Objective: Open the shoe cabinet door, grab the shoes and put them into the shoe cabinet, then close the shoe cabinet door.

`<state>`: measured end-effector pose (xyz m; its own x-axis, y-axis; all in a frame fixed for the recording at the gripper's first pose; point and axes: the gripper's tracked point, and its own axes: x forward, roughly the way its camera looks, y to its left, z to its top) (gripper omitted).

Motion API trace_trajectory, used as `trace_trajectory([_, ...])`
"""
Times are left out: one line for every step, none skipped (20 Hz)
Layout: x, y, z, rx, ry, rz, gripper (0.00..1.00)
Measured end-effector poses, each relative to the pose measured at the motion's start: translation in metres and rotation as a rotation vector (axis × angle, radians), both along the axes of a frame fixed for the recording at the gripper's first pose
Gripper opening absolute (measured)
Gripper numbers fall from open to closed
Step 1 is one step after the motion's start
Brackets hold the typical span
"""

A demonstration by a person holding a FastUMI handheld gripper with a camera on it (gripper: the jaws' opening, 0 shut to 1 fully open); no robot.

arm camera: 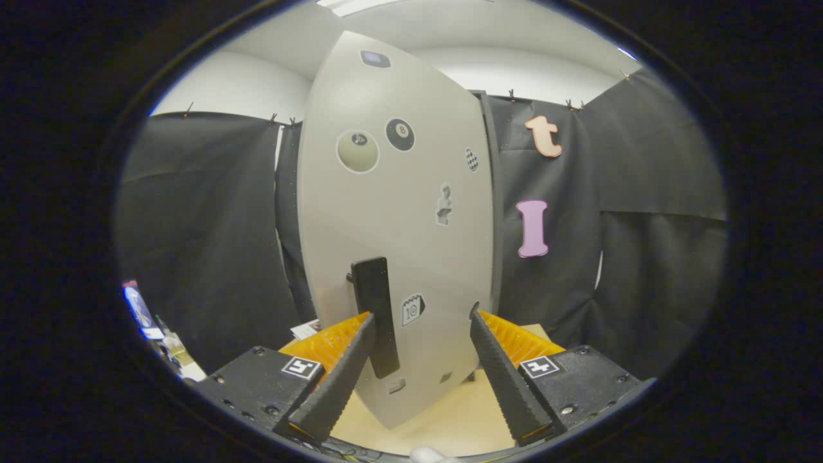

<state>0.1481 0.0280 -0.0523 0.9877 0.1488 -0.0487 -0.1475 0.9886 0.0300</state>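
Tongs [421, 315] stand open before the shoe cabinet door [392, 212], fingers spread wide and gripping nothing. The dark handle [376, 315] sits just ahead of the left finger [341, 373], likely positioned so the door can be worked by it.

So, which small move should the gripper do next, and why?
Probably shift slightly left and close on the black handle. The gripper is open, and the handle on the cabinet door sits just beside the left fingertip, not centred between the fingers.
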Motion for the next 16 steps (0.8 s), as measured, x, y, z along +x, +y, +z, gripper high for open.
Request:
trace_trajectory([0.001, 0.003, 0.001, 0.0, -0.002, -0.006, 0.97])
trace_trajectory([0.001, 0.004, 0.003, -0.003, -0.003, -0.007, 0.98])
trace_trajectory([0.0, 0.006, 0.002, -0.005, 0.002, -0.008, 0.98])
trace_trajectory([0.0, 0.009, 0.0, -0.006, 0.003, -0.009, 0.99])
trace_trajectory([-0.002, 0.008, 0.0, -0.008, 0.009, -0.017, 1.0])
trace_trajectory([-0.005, 0.008, -0.001, -0.01, 0.008, -0.025, 1.0])
trace_trajectory([-0.007, 0.007, 0.001, -0.012, 0.002, -0.03, 1.0])
trace_trajectory([-0.008, 0.006, 0.002, -0.018, 0.005, -0.039, 1.0])
trace_trajectory([-0.011, 0.005, 0.004, -0.022, 0.001, -0.04, 1.0])
trace_trajectory([-0.015, 0.006, 0.006, -0.023, -0.001, -0.043, 1.0])
trace_trajectory([-0.018, 0.006, 0.007, -0.027, -0.001, -0.043, 1.0])
trace_trajectory([-0.022, 0.005, 0.01, -0.025, -0.004, -0.044, 1.0])
trace_trajectory([-0.026, 0.004, 0.012, -0.027, -0.001, -0.047, 0.99])
trace_trajectory([-0.031, 0.003, 0.014, -0.027, 0.0, -0.048, 0.99])
trace_trajectory([-0.036, 0.001, 0.017, -0.025, -0.002, -0.055, 1.0])
trace_trajectory([-0.042, -0.002, 0.021, -0.025, -0.004, -0.064, 1.0])
